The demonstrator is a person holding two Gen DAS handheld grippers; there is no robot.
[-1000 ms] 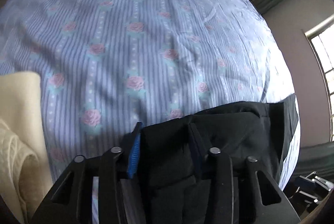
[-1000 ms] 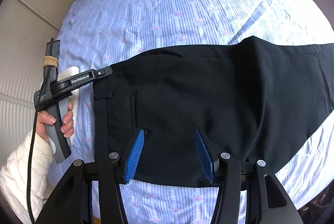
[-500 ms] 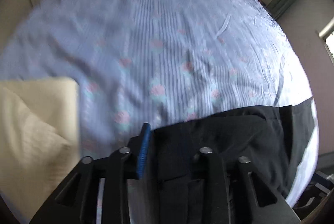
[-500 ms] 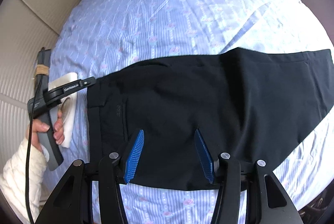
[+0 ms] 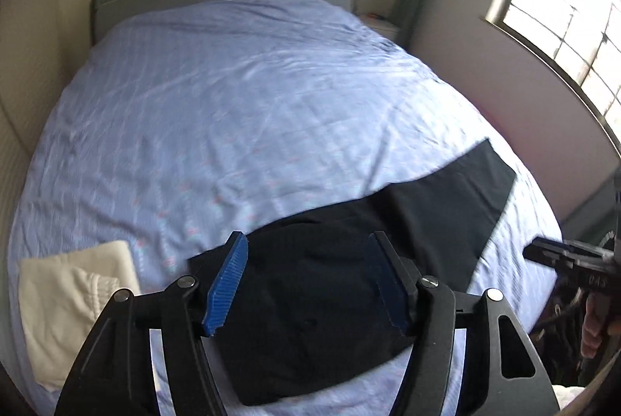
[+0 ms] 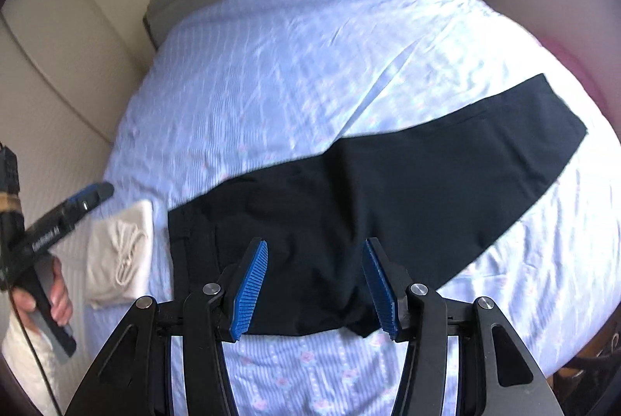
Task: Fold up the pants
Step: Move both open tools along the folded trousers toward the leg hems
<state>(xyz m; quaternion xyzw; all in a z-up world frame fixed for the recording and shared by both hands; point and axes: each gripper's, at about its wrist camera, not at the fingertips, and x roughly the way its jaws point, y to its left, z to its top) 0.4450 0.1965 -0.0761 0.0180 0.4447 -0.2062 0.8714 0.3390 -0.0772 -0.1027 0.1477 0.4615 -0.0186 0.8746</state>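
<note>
Left wrist view: the left gripper [image 5: 306, 280] is seen raised above the black pants [image 5: 349, 284], which lie flat across the near part of the bed [image 5: 233, 105]. Its jaws have just been opening; nothing is held between them. A folded cream garment [image 5: 70, 299] lies just beside the waistband end.

Right wrist view: the right gripper [image 6: 314, 290] stands moderately apart and empty above the pants [image 6: 388, 206], judged laid lengthwise ready for the next fold.
</note>
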